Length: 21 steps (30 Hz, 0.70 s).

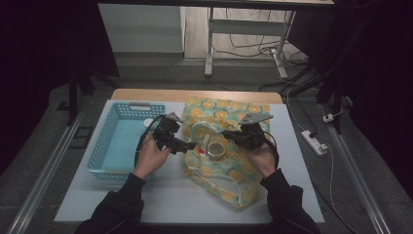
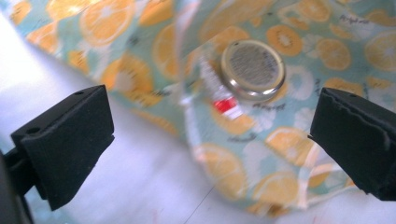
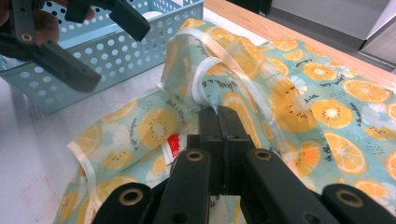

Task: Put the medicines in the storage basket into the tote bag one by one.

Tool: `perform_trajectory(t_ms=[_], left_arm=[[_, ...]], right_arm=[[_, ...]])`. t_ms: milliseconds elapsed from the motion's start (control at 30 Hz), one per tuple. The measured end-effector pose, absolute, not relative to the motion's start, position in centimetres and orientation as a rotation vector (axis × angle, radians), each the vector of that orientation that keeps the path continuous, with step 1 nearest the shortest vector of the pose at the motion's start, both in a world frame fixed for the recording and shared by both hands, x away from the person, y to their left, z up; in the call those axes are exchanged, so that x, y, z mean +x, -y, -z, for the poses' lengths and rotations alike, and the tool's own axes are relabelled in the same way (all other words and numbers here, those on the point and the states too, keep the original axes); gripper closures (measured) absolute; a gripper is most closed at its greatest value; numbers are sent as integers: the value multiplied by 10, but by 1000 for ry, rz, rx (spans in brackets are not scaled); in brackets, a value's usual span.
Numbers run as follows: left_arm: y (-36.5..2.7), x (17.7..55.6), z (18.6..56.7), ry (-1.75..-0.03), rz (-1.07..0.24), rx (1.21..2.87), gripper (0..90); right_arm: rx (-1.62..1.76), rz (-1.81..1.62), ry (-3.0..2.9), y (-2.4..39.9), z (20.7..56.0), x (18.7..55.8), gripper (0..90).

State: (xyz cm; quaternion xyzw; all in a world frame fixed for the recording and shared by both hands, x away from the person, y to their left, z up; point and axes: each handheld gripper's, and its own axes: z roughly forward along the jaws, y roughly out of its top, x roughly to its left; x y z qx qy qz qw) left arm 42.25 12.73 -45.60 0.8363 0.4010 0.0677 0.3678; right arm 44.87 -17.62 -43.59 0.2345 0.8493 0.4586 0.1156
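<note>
High view: saw bag [image 1: 229, 161] mid-table, right of basket [image 1: 122, 141]; tin [image 1: 215, 149] sitting inside bag's mouth. Left gripper [image 1: 187, 146] near bag's left edge, right gripper [image 1: 233, 136] at its rim.

Left gripper view: jaws wide apart, empty; tin [image 2: 252, 70] beyond, lying in the bag [image 2: 303, 42].

Right gripper view: jaws together, clamped on bag's rim [image 3: 205, 105]. Judged tin already dropped in; other packing possibly left.

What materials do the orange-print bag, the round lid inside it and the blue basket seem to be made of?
Bag: probably thin coated or woven fabric, slightly glossy; it folds softly.
Lid: likely metal; shiny rim, dull grey centre.
Basket: moulded plastic, matte, with perforated walls.
</note>
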Motion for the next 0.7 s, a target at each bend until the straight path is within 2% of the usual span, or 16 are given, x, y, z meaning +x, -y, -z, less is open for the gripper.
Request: perform_trajectory(t_ms=[567, 700], left_arm=[[-192, 424, 442, -1070, -216, 2066, 0], [-203, 426, 441, -1052, -305, 2081, 0]], right_arm=[[686, -1337, -2491, 175, 437, 448, 900], [685, -1337, -2490, 175, 437, 448, 900]])
